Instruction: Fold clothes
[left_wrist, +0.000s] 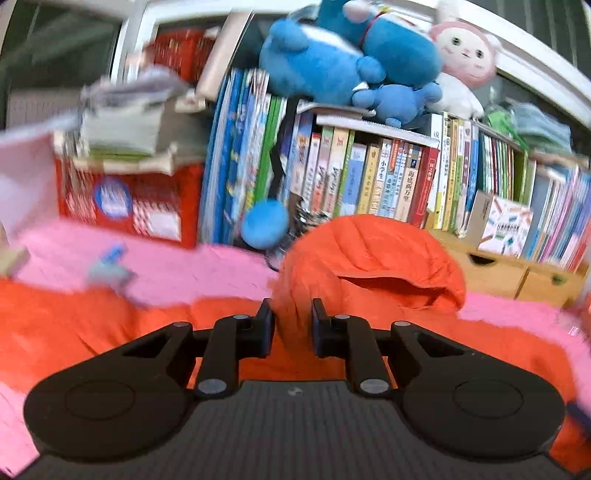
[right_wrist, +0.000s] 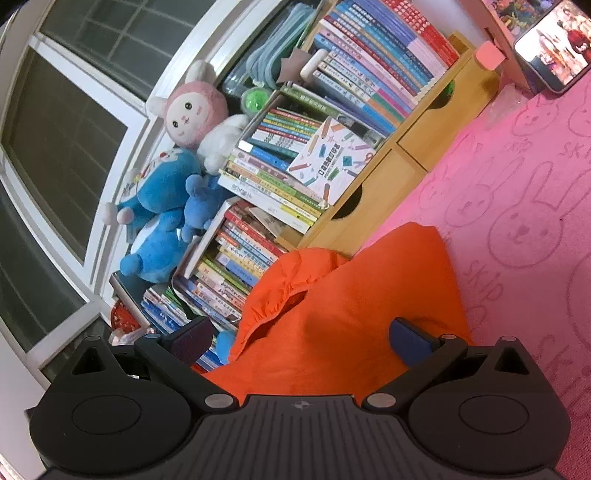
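While my left claw (left_wrist: 293, 314) pinches a raised ridge of the orange jacket (left_wrist: 365, 266) between its nearly closed fingers, the garment lies spread over the pink bunny-print cover (right_wrist: 517, 206), its hood bunched up toward the bookshelf (left_wrist: 388, 177). From the right wrist I see my right claw (right_wrist: 301, 338) with its fingers spread wide, the orange fabric mounded between them but neither pad visibly pressing it. Blue and pink plush toys (right_wrist: 173, 162) sit against the window beside the books, and a lit phone (right_wrist: 554, 48) leans at the far edge.
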